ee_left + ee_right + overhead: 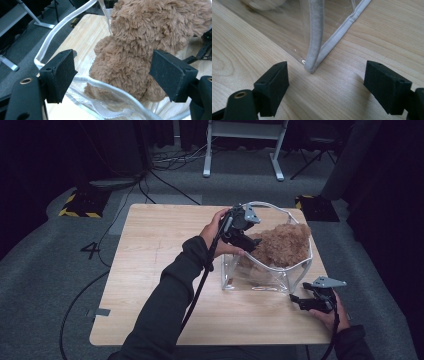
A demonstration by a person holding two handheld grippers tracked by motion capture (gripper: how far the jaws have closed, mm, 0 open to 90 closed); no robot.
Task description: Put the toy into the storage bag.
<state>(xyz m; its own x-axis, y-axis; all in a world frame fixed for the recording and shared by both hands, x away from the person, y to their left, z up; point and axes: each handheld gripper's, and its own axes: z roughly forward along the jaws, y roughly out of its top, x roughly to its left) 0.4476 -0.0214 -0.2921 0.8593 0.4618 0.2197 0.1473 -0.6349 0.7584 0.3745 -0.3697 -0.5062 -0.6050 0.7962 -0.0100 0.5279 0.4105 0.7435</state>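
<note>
A fluffy brown plush toy (282, 245) sits inside a clear plastic bag (255, 281) with white trim, on the right half of the wooden table (150, 250). My left gripper (250, 240) hovers over the bag's left rim, open. In the left gripper view the plush toy (140, 45) lies just beyond the left gripper (113, 75), with the bag's white rim (50, 37) curving beneath the jaws. My right gripper (295, 301) rests low by the bag's near right corner. It is open, and the right gripper (327, 82) faces the bag's trimmed corner (313, 62) without touching it.
The table's left half (145, 285) is bare wood. On the grey floor behind stand a white desk frame (240, 130) and yellow-black striped blocks (80, 206), with cables (165, 182) trailing between them. The left gripper's cable runs down along the sleeve (200, 285).
</note>
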